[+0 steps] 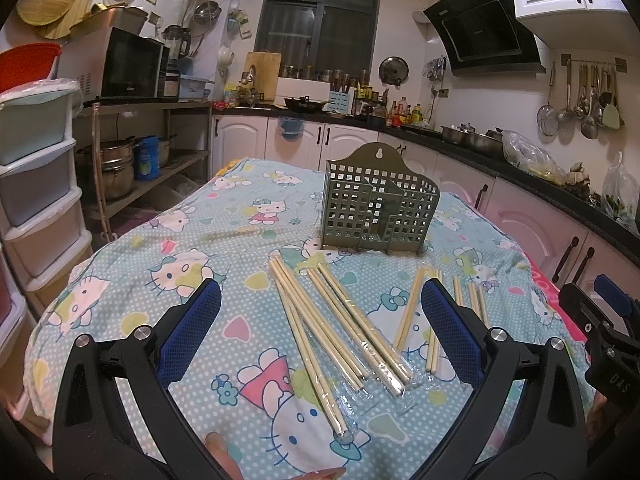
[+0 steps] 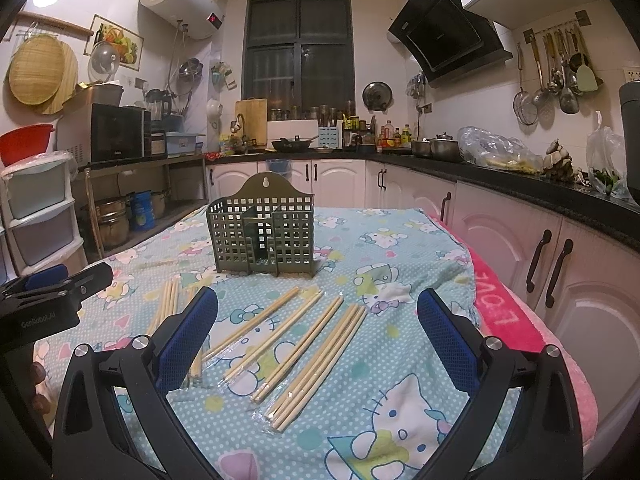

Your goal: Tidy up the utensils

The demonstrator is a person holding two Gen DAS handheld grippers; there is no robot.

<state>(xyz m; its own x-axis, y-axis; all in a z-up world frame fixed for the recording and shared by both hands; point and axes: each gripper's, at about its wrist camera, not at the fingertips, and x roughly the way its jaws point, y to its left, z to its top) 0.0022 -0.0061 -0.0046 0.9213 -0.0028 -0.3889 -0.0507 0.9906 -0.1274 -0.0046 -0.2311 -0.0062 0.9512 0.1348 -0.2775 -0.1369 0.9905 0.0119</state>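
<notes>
Chopsticks [image 1: 344, 320] lying in several loose bundles on the counter [image 1: 160, 248], under a cartoon-print cloth, just in front of the green rack [image 1: 380, 204]. Some bundles in clear wrappers, so probably slippery under the pads and apt to crinkle; the sticks themselves likely light, stiff, prone to roll or fan apart. Best taken near the middle of a bundle, across its width, to keep it from tipping; grip near an end probably lets the far end droop.

Left tongs [image 1: 320, 304] wide open, empty, hovering over the middle bundles. Right tongs [image 2: 318, 308] likewise spread wide and empty, above the bundles nearer the pink towel [image 2: 508, 312].

Rack upright, slotted walls, divided into compartments, open at the top; seemingly empty, though the inside only partly visible. Nothing between sticks and rack. Bundles close beside one another, so a neighbour may get nudged on the way down. Soft cloth may wrinkle under the tips. Other tongs close alongside: some risk of bumping.
</notes>
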